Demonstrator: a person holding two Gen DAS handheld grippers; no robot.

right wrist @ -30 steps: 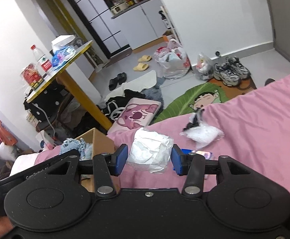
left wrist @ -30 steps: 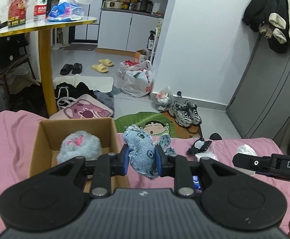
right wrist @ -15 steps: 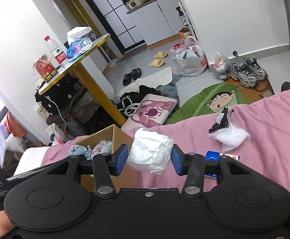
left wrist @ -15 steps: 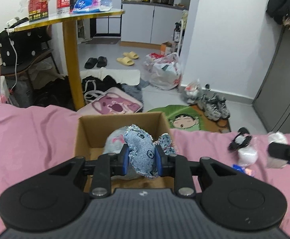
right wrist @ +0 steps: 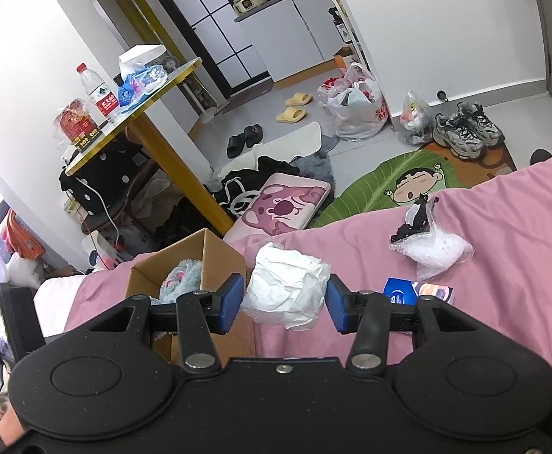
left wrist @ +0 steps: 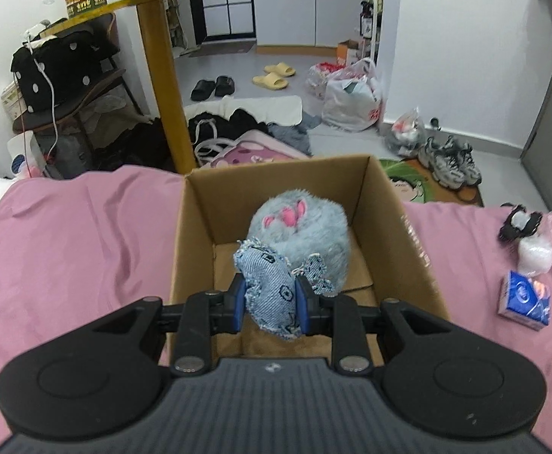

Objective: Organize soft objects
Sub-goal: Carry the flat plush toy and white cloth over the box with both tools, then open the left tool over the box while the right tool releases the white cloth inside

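Note:
My left gripper [left wrist: 269,304] is shut on a blue denim stuffed toy [left wrist: 272,291] and hangs over the open cardboard box [left wrist: 416,249] on the pink bed. A fluffy grey-blue plush with pink ears [left wrist: 300,229] lies inside the box. In the right wrist view my right gripper [right wrist: 284,302] is shut on a crumpled white soft wad [right wrist: 285,289], held above the pink sheet just right of the box [right wrist: 215,253]. The plush [right wrist: 179,278] shows inside that box. The left gripper's body [right wrist: 7,317] appears at the far left of that view.
On the pink sheet [left wrist: 71,249] to the right of the box lie a clear bag with a black piece [left wrist: 529,240] and a small blue packet [left wrist: 526,299]. Beyond the bed's edge are a yellow-legged table [left wrist: 162,87], bags, slippers and shoes on the floor.
My left gripper has carried the denim toy leftward and down, from beside the box to over its opening. The right gripper stays nearly still with the white wad.

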